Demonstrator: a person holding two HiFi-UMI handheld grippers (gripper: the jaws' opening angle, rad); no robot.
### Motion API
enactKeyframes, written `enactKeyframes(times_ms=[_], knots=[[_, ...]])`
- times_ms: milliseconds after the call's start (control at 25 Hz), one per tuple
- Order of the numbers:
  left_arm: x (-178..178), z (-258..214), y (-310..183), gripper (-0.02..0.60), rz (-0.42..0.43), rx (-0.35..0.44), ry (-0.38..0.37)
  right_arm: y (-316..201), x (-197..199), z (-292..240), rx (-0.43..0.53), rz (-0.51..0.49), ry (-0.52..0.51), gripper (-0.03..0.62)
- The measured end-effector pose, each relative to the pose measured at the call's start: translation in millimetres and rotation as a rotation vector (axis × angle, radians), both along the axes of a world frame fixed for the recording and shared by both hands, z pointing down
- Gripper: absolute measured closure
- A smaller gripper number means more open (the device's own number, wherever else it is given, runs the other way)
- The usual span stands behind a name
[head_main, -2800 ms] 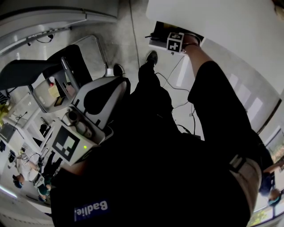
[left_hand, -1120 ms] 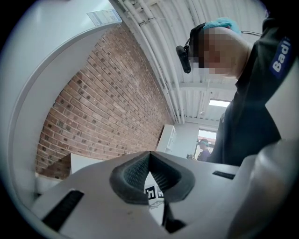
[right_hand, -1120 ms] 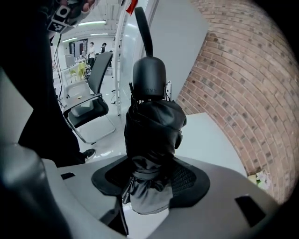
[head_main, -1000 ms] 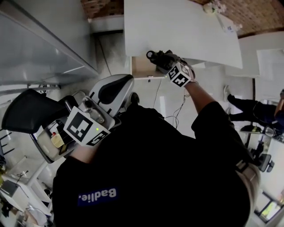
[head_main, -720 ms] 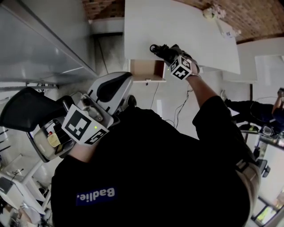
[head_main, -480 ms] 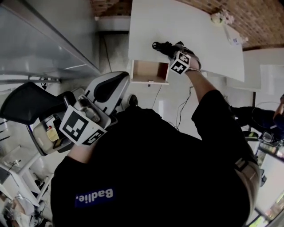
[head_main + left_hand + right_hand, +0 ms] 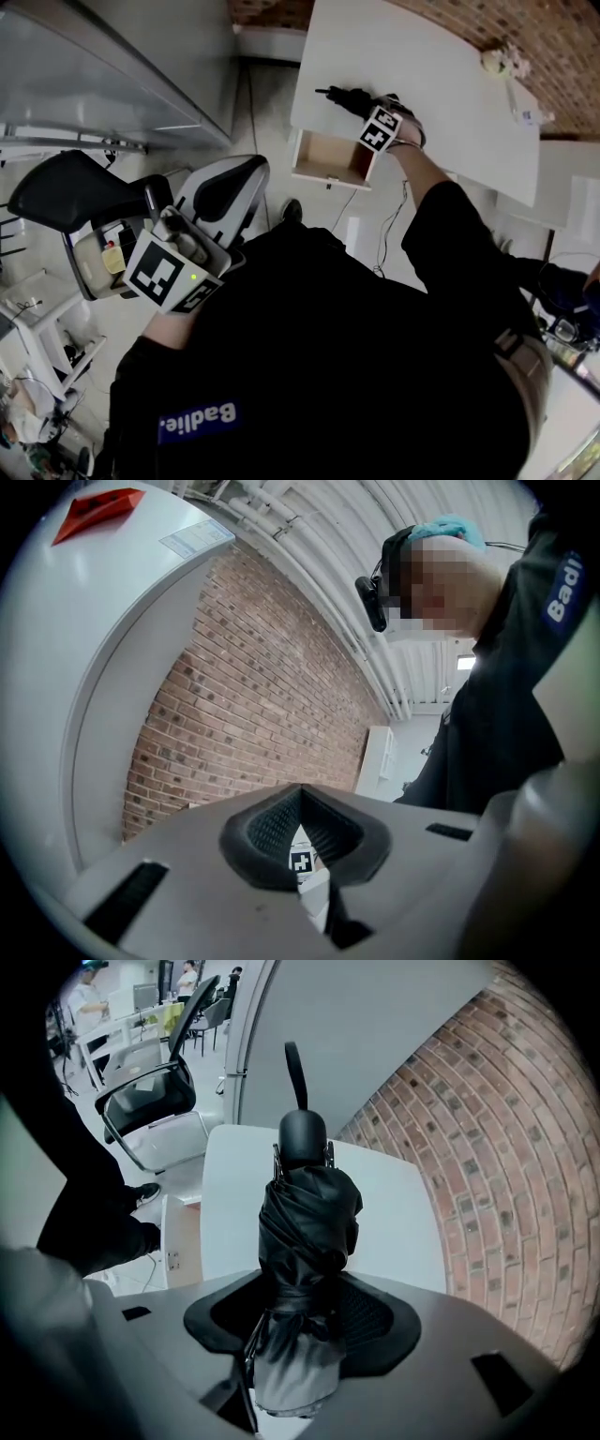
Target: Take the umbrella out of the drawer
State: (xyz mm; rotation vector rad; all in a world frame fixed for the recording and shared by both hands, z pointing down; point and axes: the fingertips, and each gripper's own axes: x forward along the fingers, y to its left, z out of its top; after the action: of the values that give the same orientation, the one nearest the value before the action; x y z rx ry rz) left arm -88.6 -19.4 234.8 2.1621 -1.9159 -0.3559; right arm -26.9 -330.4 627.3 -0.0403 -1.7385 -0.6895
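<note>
Drawer [image 7: 330,157] open under table's [image 7: 450,80] near edge; umbrella [image 7: 343,95] over table, in right gripper [image 7: 305,1314]; chair [image 7: 70,187] well left of table.

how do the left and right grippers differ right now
The right gripper is clamped on a folded black umbrella; the left gripper holds nothing, its jaws together. The right gripper reaches out over the white table beside the open drawer; the left gripper sits close to the person's body. Both carry a cube with square markers.
</note>
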Motion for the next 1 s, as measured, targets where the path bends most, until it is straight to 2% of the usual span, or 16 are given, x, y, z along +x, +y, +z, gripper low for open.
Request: enactKeyframes(times_ms=[200,320,520,840,1000], knots=[[-1.9,2.5,-0.5,0.580,-0.027,-0.019,0.000,2.4,-10.2,14.5,0.002,-0.027,0.010,0.339],[3.2,-0.9,-4.5,0.580,-0.017,-0.009,0.014,2.3,-13.8,18.1,-0.001,-0.032,0.018,0.338],[4.4,5.4,-6.5,0.580,-0.003,-0.035,-0.006,5.7,-14.9,19.9,0.005,-0.045,0.031,0.327],[16.3,2.6,-9.9,0.580,0.082,-0.002,-0.004,16.2,-14.9,-32.0,0.003,0.009,-0.169,0.313],[24.8,2.0,-5.6,0.580,0.132,0.020,0.000,31.4,-2.0,-56.7,-0.044,0.121,-0.290,0.313]])
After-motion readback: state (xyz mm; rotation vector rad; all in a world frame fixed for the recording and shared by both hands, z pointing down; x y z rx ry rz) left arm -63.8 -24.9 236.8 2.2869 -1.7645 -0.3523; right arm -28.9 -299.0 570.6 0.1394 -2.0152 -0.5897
